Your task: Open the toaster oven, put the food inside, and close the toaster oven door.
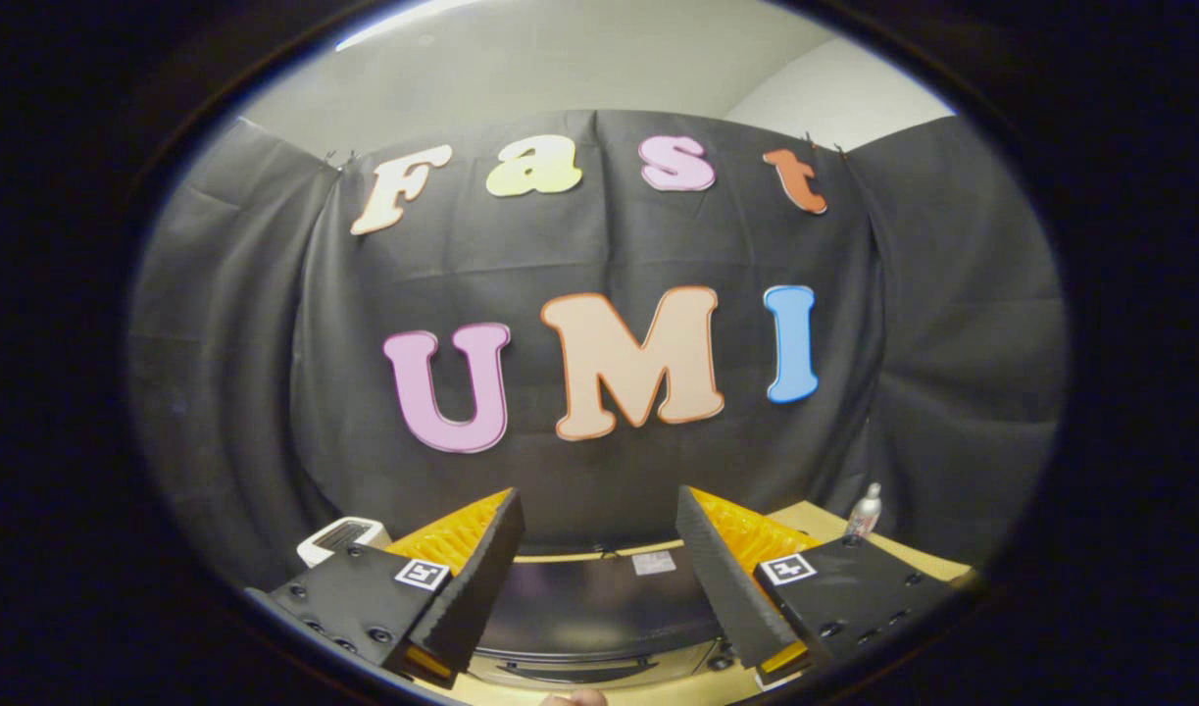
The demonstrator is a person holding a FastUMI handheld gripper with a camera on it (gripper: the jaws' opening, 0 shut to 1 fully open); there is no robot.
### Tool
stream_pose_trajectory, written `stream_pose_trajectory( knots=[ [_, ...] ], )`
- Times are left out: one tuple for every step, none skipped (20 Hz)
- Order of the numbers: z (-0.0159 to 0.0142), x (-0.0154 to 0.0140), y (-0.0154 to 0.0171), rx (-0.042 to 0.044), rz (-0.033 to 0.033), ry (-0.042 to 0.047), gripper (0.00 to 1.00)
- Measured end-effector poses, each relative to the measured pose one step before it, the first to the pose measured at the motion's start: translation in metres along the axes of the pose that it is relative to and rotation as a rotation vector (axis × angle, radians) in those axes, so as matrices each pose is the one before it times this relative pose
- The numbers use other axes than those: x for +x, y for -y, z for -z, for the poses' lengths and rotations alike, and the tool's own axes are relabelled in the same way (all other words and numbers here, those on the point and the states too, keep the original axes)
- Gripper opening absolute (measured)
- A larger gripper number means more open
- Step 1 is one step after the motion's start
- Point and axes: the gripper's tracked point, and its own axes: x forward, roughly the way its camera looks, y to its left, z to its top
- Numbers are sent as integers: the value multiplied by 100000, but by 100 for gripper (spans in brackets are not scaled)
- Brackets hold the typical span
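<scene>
While the tool [599,549] hung spread and empty, the oven [599,613] sat low between and just beyond its fingers.

Its two fingers stood well apart, gripping nothing, raised above the oven's dark top. The oven door looked closed, its handle [579,671] showing below the dark front. A white box [339,537] lay on the surface [815,518] beside the left finger, a small bottle [865,511] stood past the right finger, and black cloth [599,245] hung behind it all.
</scene>
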Motion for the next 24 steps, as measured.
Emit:
stream_pose_trajectory(
  knots=[
    [2099, 271, -268, -349, -167, -2896, 99],
    [1695, 19, -80, -225, -151, -2474, 99],
    [1769, 11, -70, 235, 84, -2830, 99],
    [1282, 91, -196, 171, -597, -1778, 99],
    [1130, 124, 91, -382, 313, -1125, 99],
    [1249, 79, 446, -651, 1257, -2023, 99],
    [1338, 99, 218, -30, 409, -2193, 99],
    [997, 119, -9, 621, -98, -1584, 99],
    [862, 156, -6, 612, 10, -1638, 99],
    [978, 85, 48, 95, 355, -1636, 99],
    [1048, 134, 233, -457, 881, -1911, 99],
    [868, 16, 1, -595, 239, -1948, 99],
    [1029, 101, -132, -843, 170, -2048, 99],
    [689, 107, -193, -882, -417, -1390, 99],
    [684, 38, -339, -468, -568, -1769, 99],
    [784, 21, -203, -148, -145, -1853, 99],
    [773, -209, -148, -123, -282, -1982, 99],
    [-671, -45, -9, 1203, 577, 3144, 99],
    [700, -315, -63, 266, 55, -2397, 99],
    [-435, -186, -113, -217, -88, 1170, 99],
    [660, -154, 24, 295, -364, -1360, 99],
    [-144, -226, 59, 1001, -39, 737, 99],
    [399, -32, 14, -1481, -587, -1526, 100],
    [72, -418, 29, -1602, -167, 347, 100]
  ],
)
